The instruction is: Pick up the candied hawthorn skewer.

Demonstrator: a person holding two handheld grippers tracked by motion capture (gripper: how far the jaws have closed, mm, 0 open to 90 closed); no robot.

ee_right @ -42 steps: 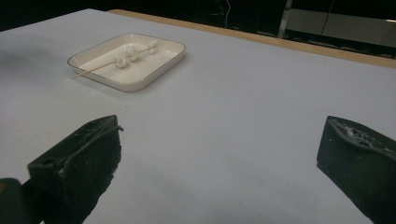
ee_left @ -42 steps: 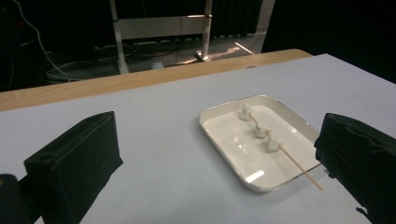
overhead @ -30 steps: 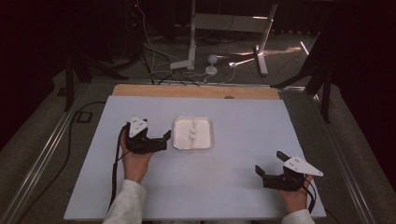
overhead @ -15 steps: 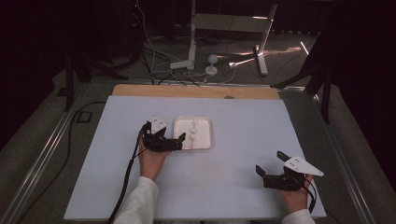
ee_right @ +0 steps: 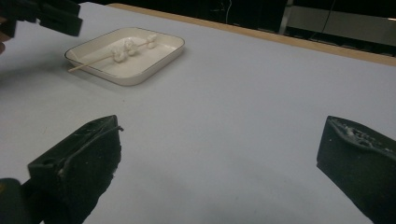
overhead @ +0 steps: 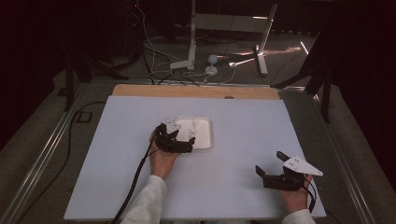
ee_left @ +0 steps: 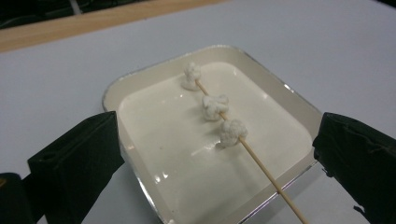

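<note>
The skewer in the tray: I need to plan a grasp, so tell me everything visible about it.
The skewer is a thin, pale wooden stick threaded through three small white lumps, spaced along its far half. It lies slanted across the shallow white tray, its bare end resting on and overhanging the near rim. The open left gripper straddles it without touching.

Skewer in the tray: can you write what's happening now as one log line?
left gripper: open, over tray | skewer: lying in tray, three white pieces, untouched | right gripper: open, apart
</note>
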